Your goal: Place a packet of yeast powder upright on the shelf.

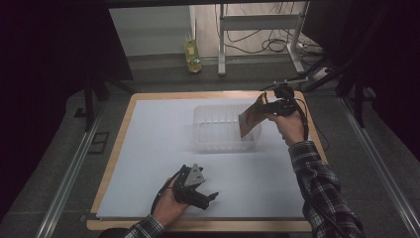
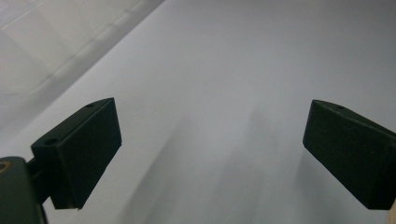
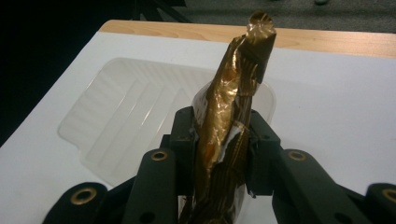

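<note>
- High view: your right gripper (image 1: 269, 107) clamps a gold foil packet (image 1: 251, 118) above the clear plastic tray (image 1: 218, 134); your left gripper (image 1: 210, 196) rests on the white sheet (image 1: 158, 148).
- Left gripper view: your jaws stand wide apart, nothing between them.
- Right gripper view: the packet (image 3: 229, 116) rises upright from between your pressed fingers (image 3: 184, 140).
</note>
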`<state>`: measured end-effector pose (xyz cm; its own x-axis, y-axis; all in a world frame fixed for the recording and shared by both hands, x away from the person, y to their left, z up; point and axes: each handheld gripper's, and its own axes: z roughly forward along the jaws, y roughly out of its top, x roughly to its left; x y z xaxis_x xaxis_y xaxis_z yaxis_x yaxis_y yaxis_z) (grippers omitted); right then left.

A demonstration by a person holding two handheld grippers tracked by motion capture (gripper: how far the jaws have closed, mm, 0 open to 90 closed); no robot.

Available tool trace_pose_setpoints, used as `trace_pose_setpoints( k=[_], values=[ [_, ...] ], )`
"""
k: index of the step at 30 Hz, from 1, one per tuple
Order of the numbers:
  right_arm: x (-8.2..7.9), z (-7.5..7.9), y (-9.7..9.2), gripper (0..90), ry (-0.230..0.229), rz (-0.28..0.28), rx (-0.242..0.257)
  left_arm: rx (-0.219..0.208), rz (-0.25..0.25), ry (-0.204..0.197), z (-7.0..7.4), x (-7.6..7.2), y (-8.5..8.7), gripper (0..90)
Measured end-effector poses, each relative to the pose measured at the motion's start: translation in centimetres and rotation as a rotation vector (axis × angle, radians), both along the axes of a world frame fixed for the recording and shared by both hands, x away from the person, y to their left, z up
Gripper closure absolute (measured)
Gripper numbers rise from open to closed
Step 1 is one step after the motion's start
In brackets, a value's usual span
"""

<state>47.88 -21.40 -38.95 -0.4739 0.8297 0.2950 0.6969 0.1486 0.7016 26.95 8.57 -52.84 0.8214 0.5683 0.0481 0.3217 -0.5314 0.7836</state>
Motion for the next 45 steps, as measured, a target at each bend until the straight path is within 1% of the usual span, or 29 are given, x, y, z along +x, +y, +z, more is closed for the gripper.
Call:
trace_pose_setpoints(
  k=[10, 15, 20, 21, 22, 23, 24, 25, 26, 27, 30, 31, 34, 36, 38, 40, 41, 42, 45],
  values=[
    [1.0, -0.8, 0.3, 69.2, 0.004, -0.021, 0.043, 0.002, 0.002, 0.000, 0.0, 0.0, -0.1, 4.3],
    [1.3, -1.3, 0.8, 69.0, 0.002, -0.016, 0.046, 0.011, -0.005, 0.010, -0.1, 0.0, -0.1, 4.4],
    [1.5, -1.7, 1.3, 68.9, 0.009, -0.013, 0.046, 0.006, -0.005, 0.007, -0.1, 0.0, -0.1, 4.3],
    [1.6, -2.0, 1.7, 68.9, 0.013, -0.009, 0.035, 0.005, -0.004, 0.006, -0.1, 0.0, -0.1, 4.4],
    [1.6, -2.0, 1.7, 68.9, 0.013, -0.009, 0.035, 0.006, -0.002, 0.004, -0.1, 0.0, -0.1, 4.4],
    [1.7, -2.5, 2.1, 68.8, 0.018, -0.005, 0.031, 0.005, 0.000, 0.003, 0.0, 0.0, 0.0, 4.4],
    [1.7, -2.5, 2.1, 68.8, 0.018, -0.005, 0.031, 0.005, 0.000, 0.003, 0.0, 0.0, 0.0, 4.3],
    [1.7, -3.0, 2.3, 68.8, 0.019, -0.008, 0.037, 0.001, 0.003, 0.003, 0.0, 0.0, 0.0, 4.4],
    [1.7, -3.0, 2.3, 68.8, 0.019, -0.008, 0.037, 0.001, 0.002, 0.004, 0.0, 0.0, 0.0, 4.4],
    [1.8, -3.3, 2.3, 68.8, 0.022, -0.012, 0.055, 0.000, 0.003, 0.003, 0.0, 0.0, 0.0, 4.4],
    [1.8, -3.4, 2.2, 68.6, 0.022, -0.012, 0.057, 0.004, 0.002, 0.002, -0.1, 0.0, -0.1, 4.4],
    [1.8, -3.3, 2.2, 67.5, 0.031, -0.008, 0.048, 0.003, 0.002, 0.001, -0.1, -0.1, -0.1, 4.3],
    [1.8, -3.2, 2.3, 66.5, 0.034, -0.010, 0.042, 0.001, 0.004, -0.001, 0.0, -0.1, -0.1, 4.3],
    [1.7, -3.1, 2.3, 64.2, 0.034, -0.004, 0.031, -0.003, 0.005, 0.002, 0.0, 0.0, 0.0, 4.3],
    [1.6, -3.1, 2.4, 59.7, 0.040, 0.007, 0.025, 0.002, 0.006, 0.002, 0.0, 0.1, 0.1, 4.3],
    [1.6, -3.0, 2.5, 56.4, 0.032, 0.012, 0.008, 0.000, 0.005, 0.003, 0.0, 0.1, 0.1, 4.3],
    [1.5, -2.9, 2.4, 51.9, 0.028, 0.022, 0.001, 0.001, 0.006, 0.001, 0.0, 0.1, 0.1, 4.2],
    [1.5, -2.9, 2.4, 51.9, 0.028, 0.022, 0.001, 0.001, 0.006, 0.001, 0.0, 0.1, 0.1, 4.2],
    [1.4, -2.7, 2.4, 45.8, 0.021, 0.024, -0.002, -0.002, 0.011, -0.001, 0.0, 0.1, 0.1, 3.7]
  ],
)
